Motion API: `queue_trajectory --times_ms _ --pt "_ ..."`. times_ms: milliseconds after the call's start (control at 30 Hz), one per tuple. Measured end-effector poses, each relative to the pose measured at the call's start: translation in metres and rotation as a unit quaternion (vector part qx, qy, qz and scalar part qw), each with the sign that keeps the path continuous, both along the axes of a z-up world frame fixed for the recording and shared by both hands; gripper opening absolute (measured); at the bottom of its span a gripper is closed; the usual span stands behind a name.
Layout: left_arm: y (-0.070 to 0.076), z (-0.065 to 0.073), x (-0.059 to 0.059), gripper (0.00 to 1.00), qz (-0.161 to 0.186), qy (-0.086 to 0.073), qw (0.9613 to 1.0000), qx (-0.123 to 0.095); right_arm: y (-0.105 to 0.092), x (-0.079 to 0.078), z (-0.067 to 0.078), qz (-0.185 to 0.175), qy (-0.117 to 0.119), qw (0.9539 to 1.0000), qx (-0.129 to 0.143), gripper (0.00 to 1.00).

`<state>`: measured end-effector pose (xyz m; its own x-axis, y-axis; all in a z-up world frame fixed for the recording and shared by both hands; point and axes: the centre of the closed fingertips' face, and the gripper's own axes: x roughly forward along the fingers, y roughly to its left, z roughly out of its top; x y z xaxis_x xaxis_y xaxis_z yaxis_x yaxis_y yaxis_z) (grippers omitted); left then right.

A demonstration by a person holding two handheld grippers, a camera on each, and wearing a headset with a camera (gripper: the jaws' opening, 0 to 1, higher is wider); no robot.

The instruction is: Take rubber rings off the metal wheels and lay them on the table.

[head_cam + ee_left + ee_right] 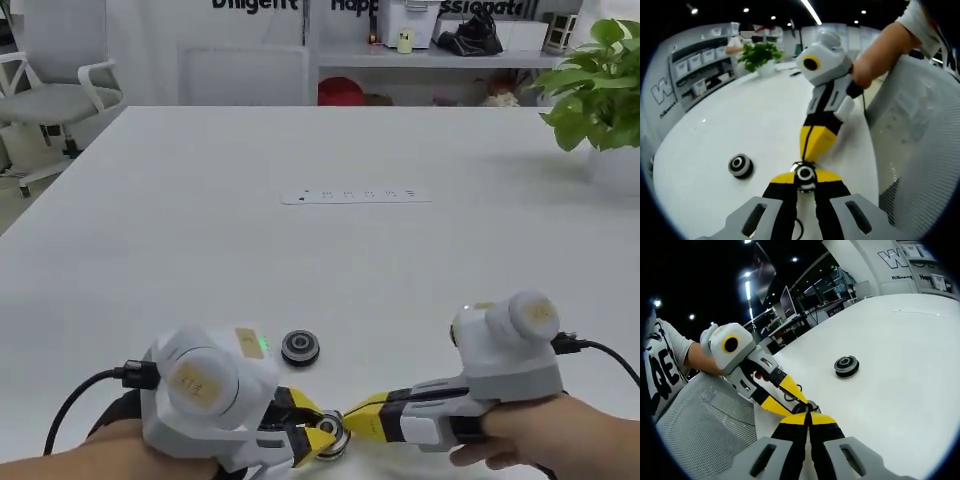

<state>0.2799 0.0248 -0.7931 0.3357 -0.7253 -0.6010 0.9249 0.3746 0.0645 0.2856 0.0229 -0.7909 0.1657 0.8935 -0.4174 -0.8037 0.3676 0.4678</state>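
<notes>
Head view: left gripper [322, 434] fingers clamp a metal wheel [332, 431] low over the worktop [300, 260]; right gripper [350, 421] fingers, closed, nip its rim. Likely the peeling step; next calls for pulling the rubber ring [805, 186] free.

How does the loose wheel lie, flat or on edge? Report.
Flat: the wheel lies on the table, hub facing up.
</notes>
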Motion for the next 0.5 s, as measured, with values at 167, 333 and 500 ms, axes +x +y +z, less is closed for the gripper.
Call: queue_trajectory --times_ms 167,333,500 --pt "0.0 0.0 -0.0001 0.12 0.001 0.0 1.0 0.0 -0.0001 -0.0002 0.0003 0.003 -0.004 1.0 -0.002 0.0" --pt "0.0001 -0.0001 -0.0003 0.12 0.002 0.001 1.0 -0.001 0.0009 -0.0015 0.0007 0.008 -0.006 1.0 -0.003 0.0" --pt "0.0001 -0.0001 -0.0002 0.12 0.001 0.0 1.0 -0.001 0.0024 -0.0027 0.0025 0.015 -0.011 0.9998 -0.004 0.0"
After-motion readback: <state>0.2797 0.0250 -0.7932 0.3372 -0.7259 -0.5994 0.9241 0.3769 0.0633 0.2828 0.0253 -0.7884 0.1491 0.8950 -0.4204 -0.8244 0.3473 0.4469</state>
